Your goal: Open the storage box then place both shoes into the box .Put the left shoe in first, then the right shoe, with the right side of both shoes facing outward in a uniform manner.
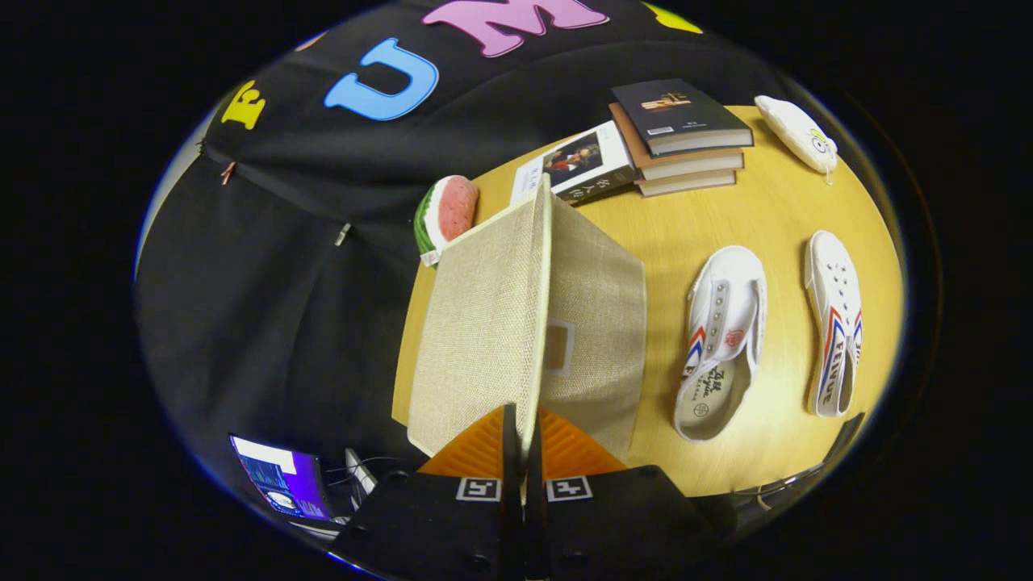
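My gripper (523,440) is shut on the edge of the beige fabric lid (484,323) of the storage box, and the lid stands lifted edge-on between the two fingers. The box's beige body (601,323) lies just beyond the lid on the wooden table (686,218). Two white shoes with red and blue stripes rest on the table to the right of the box. The nearer one (722,339) lies sole-down with its opening showing. The farther one (835,323) lies on its side.
A stack of books (682,137) and another book (577,165) lie beyond the box. A watermelon-slice toy (448,214) sits at the table's far left edge. A white pouch (799,133) lies past the shoes. A lit screen (282,476) glows below the table.
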Demonstrator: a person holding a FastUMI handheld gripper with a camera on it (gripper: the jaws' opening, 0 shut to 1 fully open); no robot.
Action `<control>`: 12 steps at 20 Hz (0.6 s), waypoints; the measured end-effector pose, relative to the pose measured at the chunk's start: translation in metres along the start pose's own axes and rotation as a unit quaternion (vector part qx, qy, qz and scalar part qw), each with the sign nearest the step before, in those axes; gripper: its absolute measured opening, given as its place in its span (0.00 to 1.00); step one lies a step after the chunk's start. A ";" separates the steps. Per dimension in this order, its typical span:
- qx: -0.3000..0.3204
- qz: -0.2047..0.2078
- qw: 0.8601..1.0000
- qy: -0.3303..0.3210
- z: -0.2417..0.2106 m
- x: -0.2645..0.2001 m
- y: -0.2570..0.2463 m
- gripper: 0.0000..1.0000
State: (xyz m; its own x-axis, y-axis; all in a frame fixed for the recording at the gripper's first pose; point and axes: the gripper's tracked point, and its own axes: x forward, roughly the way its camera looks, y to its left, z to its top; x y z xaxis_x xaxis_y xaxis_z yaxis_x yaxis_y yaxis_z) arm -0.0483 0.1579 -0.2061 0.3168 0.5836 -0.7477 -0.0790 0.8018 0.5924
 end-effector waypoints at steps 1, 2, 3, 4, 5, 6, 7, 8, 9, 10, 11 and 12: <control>0.001 -0.014 1.000 -0.003 0.000 -0.001 -0.006 0.06; 0.000 -0.023 1.000 -0.004 0.000 0.000 -0.009 0.06; 0.001 -0.029 1.000 0.001 -0.002 0.000 -0.012 0.06; 0.006 -0.034 0.999 0.010 -0.006 -0.001 -0.014 0.06; 0.009 -0.037 0.999 0.015 -0.007 -0.003 -0.017 0.06; 0.011 -0.038 0.999 0.010 -0.006 -0.005 -0.017 0.08; 0.006 -0.034 0.999 0.002 -0.003 -0.005 -0.015 0.08; 0.004 -0.035 0.999 0.002 -0.004 -0.008 -0.015 0.07; 0.015 -0.034 0.999 -0.004 -0.003 -0.011 -0.012 0.08; 0.023 -0.024 0.999 -0.009 0.001 -0.015 -0.003 0.07; 0.024 -0.014 1.000 -0.011 0.004 -0.018 0.007 0.07; 0.019 -0.004 1.000 -0.014 0.008 -0.021 0.018 0.07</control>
State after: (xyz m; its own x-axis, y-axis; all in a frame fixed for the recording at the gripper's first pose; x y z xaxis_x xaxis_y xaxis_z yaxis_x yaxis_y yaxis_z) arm -0.0492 0.1592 -0.1772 0.3445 0.5729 -0.7437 -0.0401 0.8005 0.5980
